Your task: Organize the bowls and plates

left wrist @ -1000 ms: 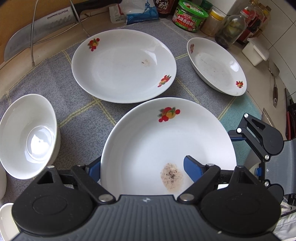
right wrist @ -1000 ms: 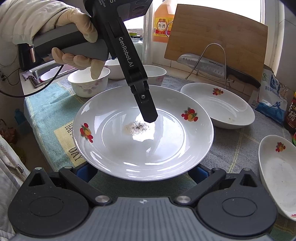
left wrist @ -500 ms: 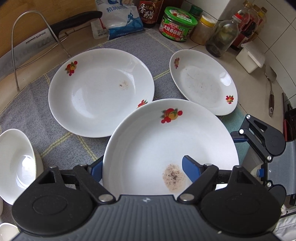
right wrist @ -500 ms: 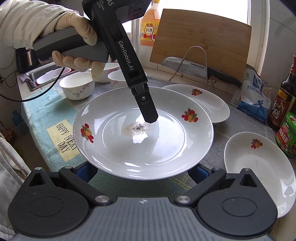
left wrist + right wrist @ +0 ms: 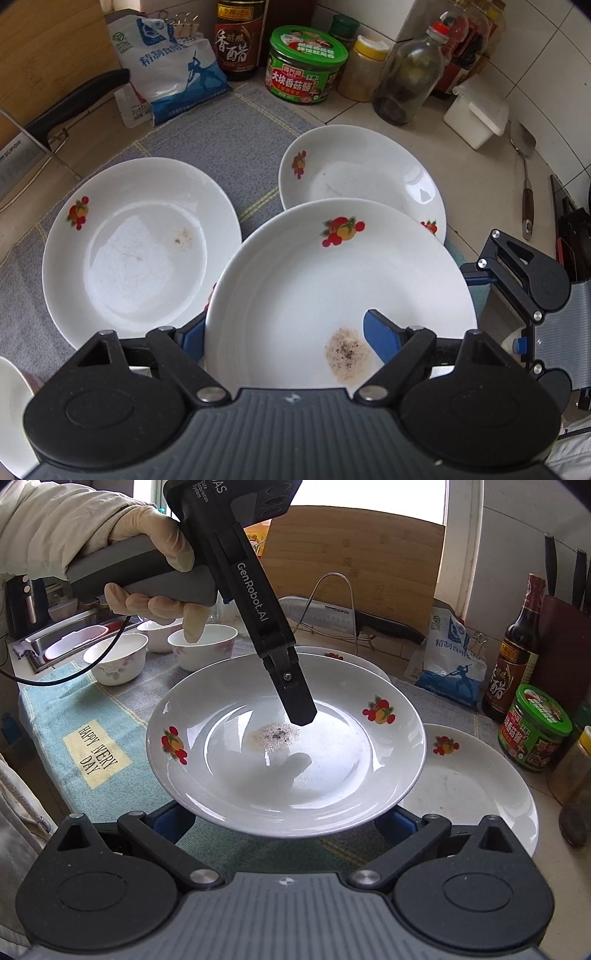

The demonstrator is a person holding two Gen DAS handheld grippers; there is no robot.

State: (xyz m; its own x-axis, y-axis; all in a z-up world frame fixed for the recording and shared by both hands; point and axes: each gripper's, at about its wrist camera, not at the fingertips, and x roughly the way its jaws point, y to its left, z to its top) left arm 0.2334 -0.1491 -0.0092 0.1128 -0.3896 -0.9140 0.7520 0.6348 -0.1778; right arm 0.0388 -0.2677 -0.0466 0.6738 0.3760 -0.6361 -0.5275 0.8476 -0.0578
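Plate [image 5: 314, 295] pinched at its rim by steeply down-tilted left tongs [image 5: 284, 332]

Speckled plate [image 5: 332, 295] in the left claw [image 5: 291, 332], above two plates [image 5: 140, 247] on grey cloth [image 5: 229, 136].

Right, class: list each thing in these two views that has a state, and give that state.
held plate: lifted off the cloth, speckled residue inside.
left gripper: fingers have just been closing, clamped on that plate's rim.
right gripper: fingers apart beneath the plate, open.
left plate: flat on the grey cloth, faint stain.
far plate: lying flat, smeared.
bowls: upright.
green jar: lid on.
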